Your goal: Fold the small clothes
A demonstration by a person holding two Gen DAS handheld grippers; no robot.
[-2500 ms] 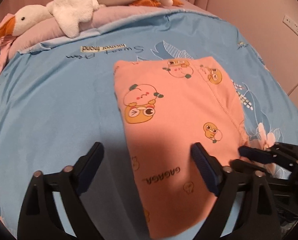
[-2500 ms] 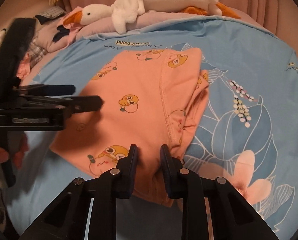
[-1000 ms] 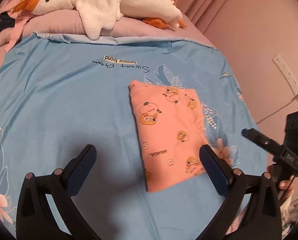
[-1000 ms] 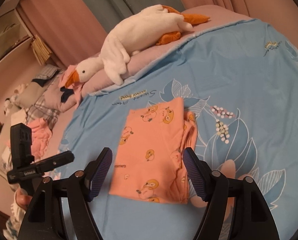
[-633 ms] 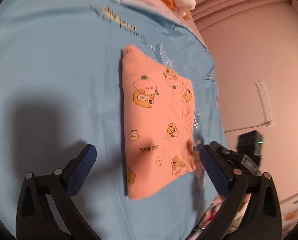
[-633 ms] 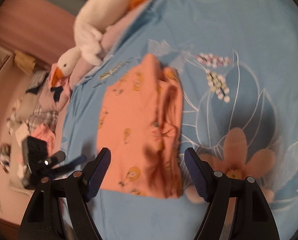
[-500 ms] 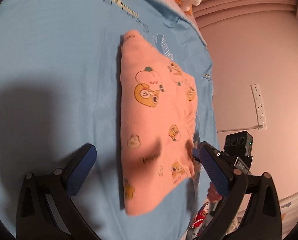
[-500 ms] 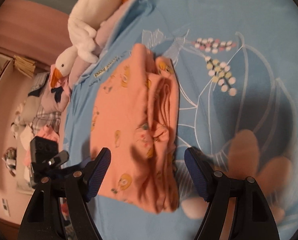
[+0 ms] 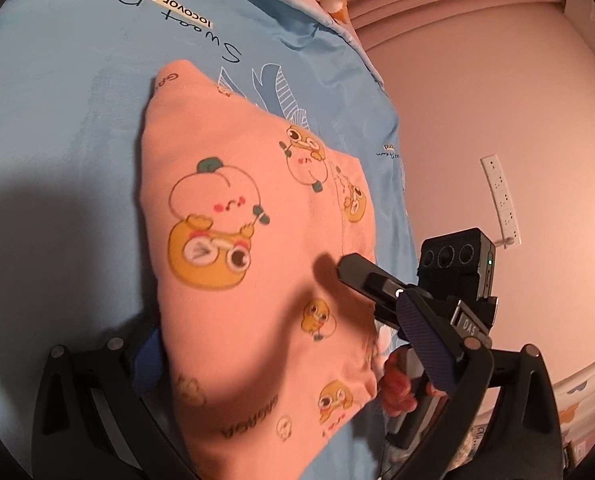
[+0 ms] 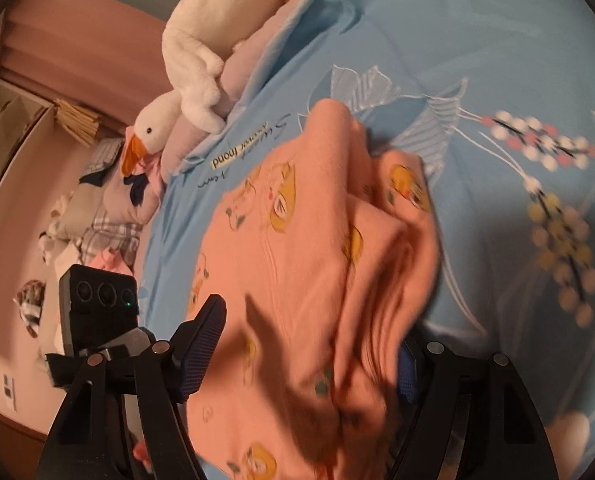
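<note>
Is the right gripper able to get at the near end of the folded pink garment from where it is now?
Probably yes. The right gripper is open, its fingers straddling the near end of the pink garment on the blue bedsheet; nothing lies between.

Each hand-held gripper is black plastic with silver screws and ribbed dark-blue finger pads; the other matches, beside a three-lens camera block with green light.

Blue floral-print bed with folded pink garment and plush goose.
</note>
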